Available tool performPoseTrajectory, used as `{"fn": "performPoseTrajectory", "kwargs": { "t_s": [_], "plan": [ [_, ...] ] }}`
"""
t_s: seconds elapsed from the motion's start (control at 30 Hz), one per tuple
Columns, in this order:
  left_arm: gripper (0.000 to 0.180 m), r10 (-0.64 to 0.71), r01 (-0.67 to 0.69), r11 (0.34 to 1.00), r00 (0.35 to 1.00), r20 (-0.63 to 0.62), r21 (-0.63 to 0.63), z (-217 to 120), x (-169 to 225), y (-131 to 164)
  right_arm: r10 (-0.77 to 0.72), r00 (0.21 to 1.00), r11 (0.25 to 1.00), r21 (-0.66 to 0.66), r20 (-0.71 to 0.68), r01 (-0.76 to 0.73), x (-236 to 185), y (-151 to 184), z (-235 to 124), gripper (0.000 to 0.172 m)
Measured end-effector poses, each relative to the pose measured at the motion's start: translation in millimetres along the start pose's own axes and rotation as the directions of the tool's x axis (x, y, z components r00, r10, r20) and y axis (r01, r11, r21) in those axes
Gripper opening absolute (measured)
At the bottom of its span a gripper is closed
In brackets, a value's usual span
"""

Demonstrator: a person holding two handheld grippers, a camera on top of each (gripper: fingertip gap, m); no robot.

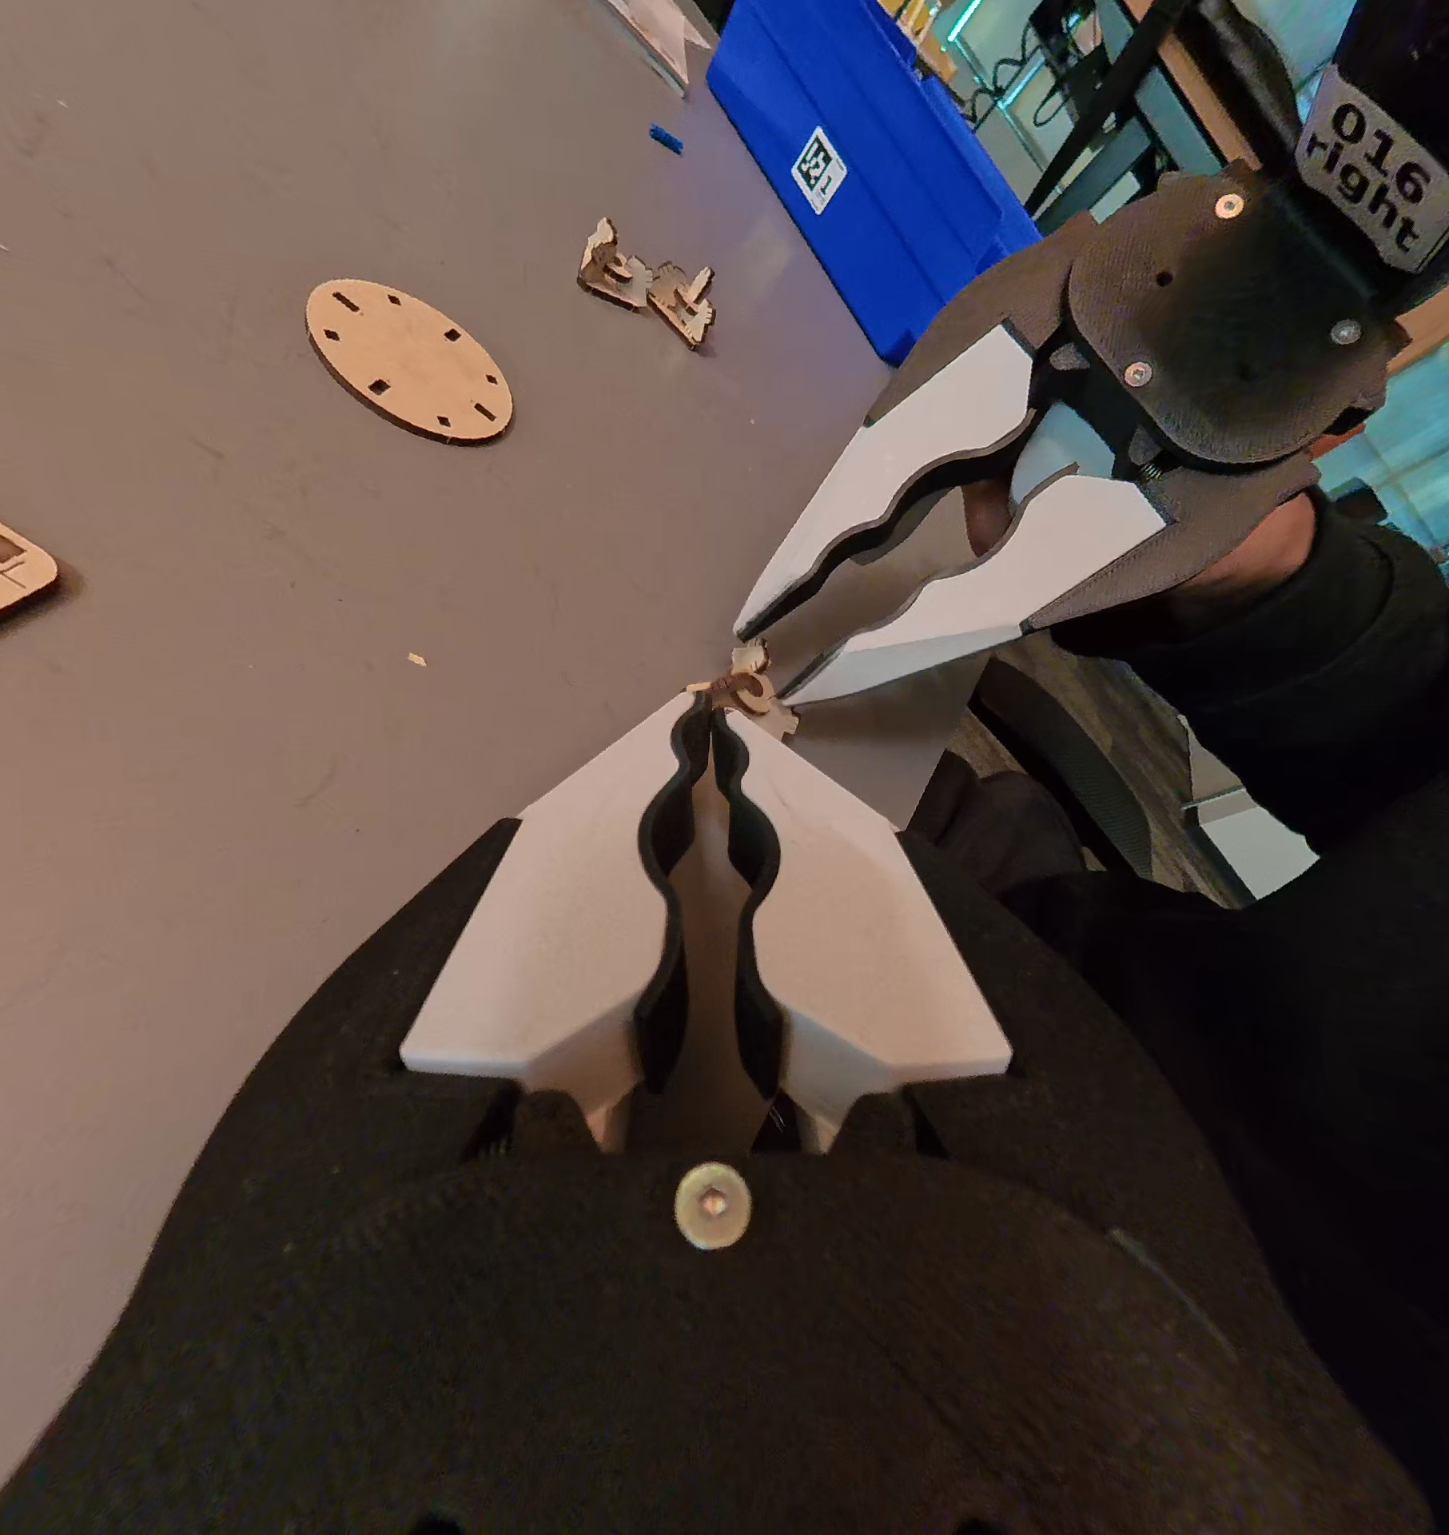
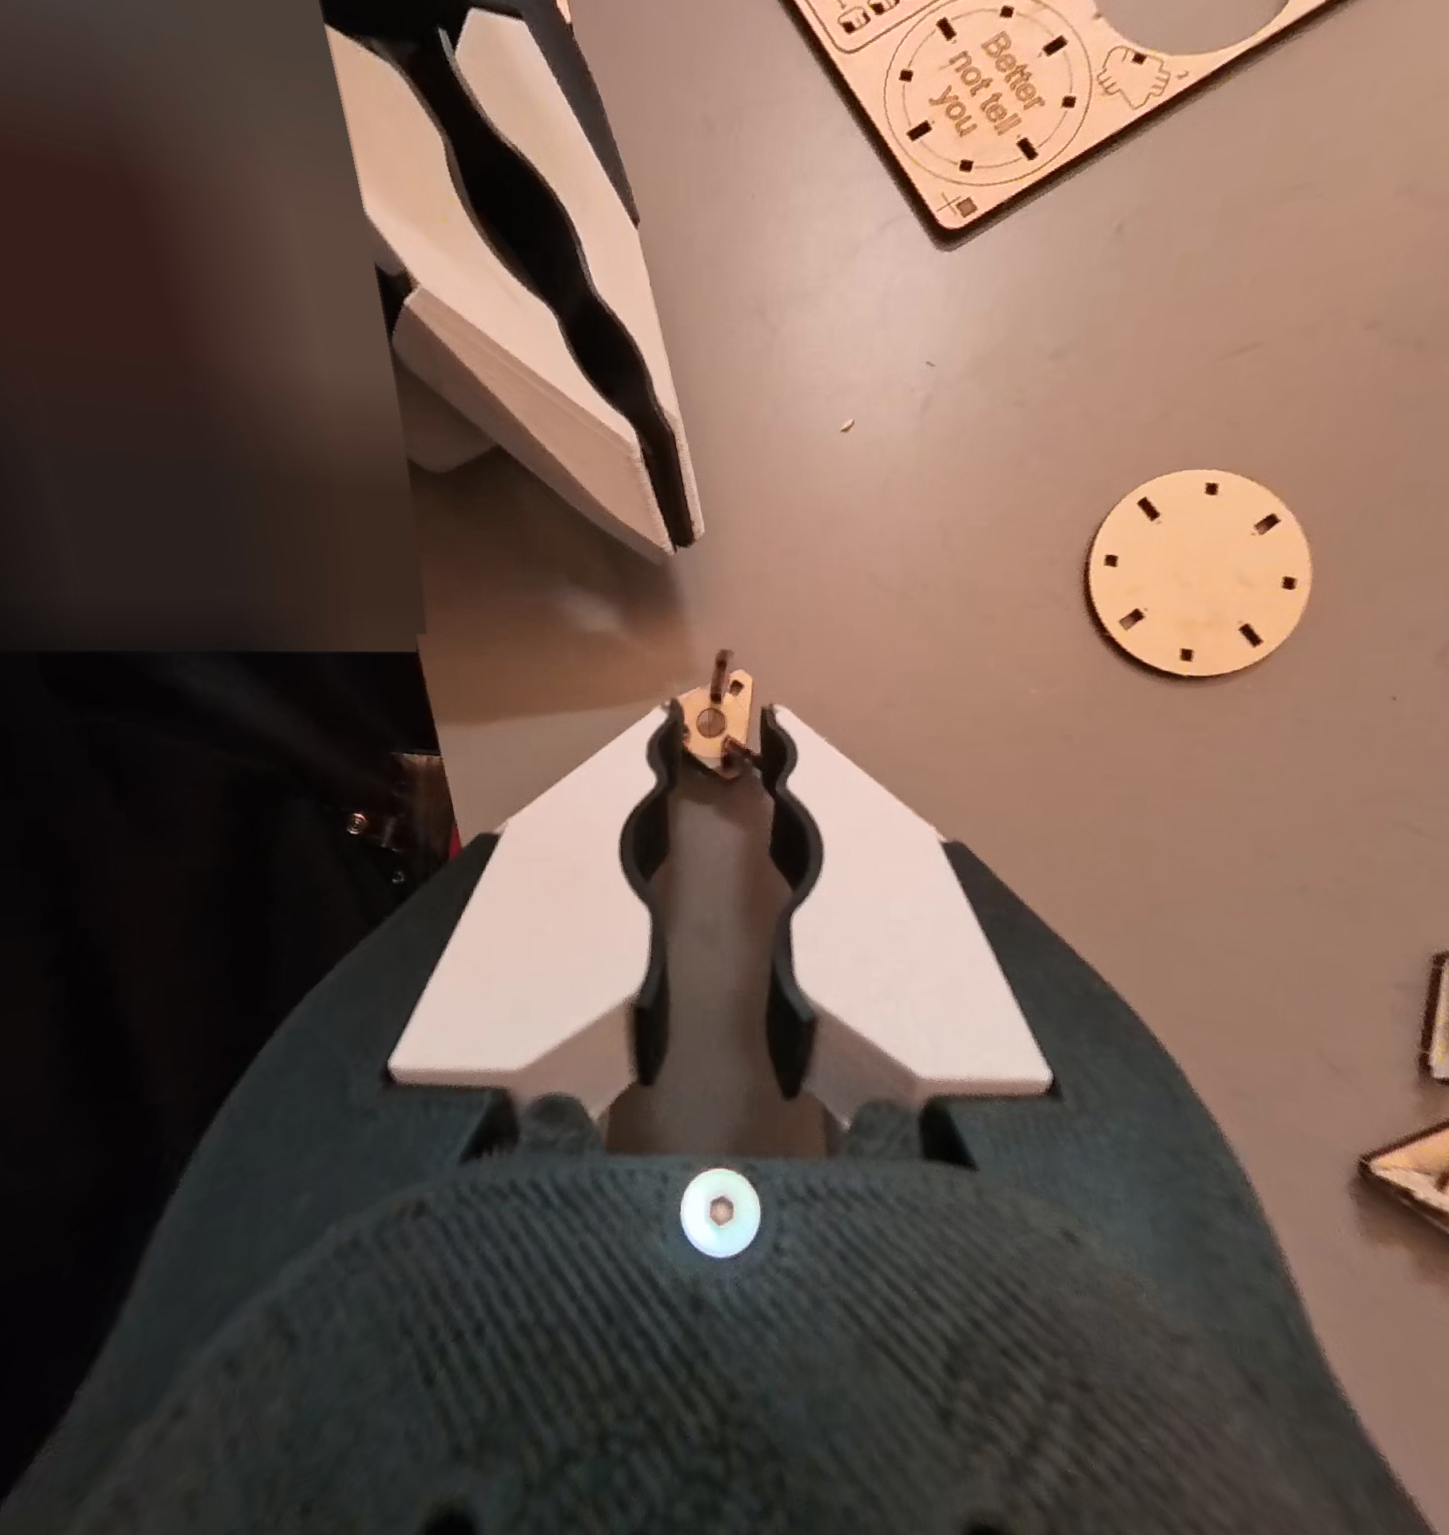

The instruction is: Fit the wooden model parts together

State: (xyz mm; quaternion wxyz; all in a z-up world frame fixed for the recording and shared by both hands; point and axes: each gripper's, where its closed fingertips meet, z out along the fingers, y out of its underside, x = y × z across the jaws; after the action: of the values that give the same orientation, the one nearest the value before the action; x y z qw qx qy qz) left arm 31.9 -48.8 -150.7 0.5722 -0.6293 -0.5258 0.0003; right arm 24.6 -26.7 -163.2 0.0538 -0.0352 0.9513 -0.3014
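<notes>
**Above the grey table, a small wooden piece sits between two grippers**

Over the near edge of the grey table [image 1: 206, 747], the left gripper [image 1: 708, 706] has its fingers closed almost together, pinching one end of a small pale wooden piece [image 1: 750, 685] at the very tips. The right gripper [image 2: 721, 731] reaches in from the other side, its jaws a narrow way apart, with the same wooden piece [image 2: 717, 723] standing between the black pads; a gap shows on at least one side, so it does not grip. A round wooden disc [image 1: 409, 361] with slots lies flat farther out on the table. Two small assembled wooden parts [image 1: 650, 286] lie beyond it, near a blue bin [image 1: 854, 191]. A wooden cut-out sheet [image 2: 1036, 108] lies near the disc.
</notes>
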Motion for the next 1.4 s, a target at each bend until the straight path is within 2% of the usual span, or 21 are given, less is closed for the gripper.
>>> {"fn": "performPoseTrajectory", "kwargs": {
  "t_s": [0.2,0.33,0.53,0.77,0.9,1.13,1.27,1.4],
  "plan": [
    [0.000,-0.002,0.002,1.000,1.000,-0.003,0.002,0,0,0,-0.057,0.998,0.998,0.000,0.013,0.057,-3,-3,-7,0.018],
    [0.000,-0.001,0.001,1.000,1.000,-0.002,0.002,0,0,0,-0.191,0.981,0.981,-0.009,0.041,0.192,-6,-4,-16,0.022],
    [0.000,-0.001,0.001,1.000,1.000,0.000,0.000,0,0,0,-0.435,0.900,0.888,-0.150,0.032,0.434,4,7,-12,0.025],
    [0.000,-0.006,0.006,1.000,1.000,-0.002,-0.001,0,0,0,-0.555,0.820,0.801,-0.177,0.138,0.572,-1,10,-3,0.026],
    [0.000,-0.010,0.010,1.000,1.000,-0.007,0.001,0,0,0,-0.583,0.795,0.773,-0.184,0.170,0.607,-2,10,3,0.027],
    [0.000,-0.018,0.019,1.000,1.000,-0.020,0.008,-1,1,-1,-0.598,0.777,0.758,-0.179,0.197,0.628,-6,12,7,0.016],
    [0.000,-0.020,0.020,1.000,1.000,-0.024,0.009,-1,1,-1,-0.569,0.801,0.784,-0.172,0.186,0.597,-7,10,5,0.016],
    [0.000,-0.023,0.023,1.000,0.999,-0.027,0.012,-2,2,-2,-0.475,0.873,0.851,-0.197,0.110,0.487,-3,5,2,0.015]
  ]
}}
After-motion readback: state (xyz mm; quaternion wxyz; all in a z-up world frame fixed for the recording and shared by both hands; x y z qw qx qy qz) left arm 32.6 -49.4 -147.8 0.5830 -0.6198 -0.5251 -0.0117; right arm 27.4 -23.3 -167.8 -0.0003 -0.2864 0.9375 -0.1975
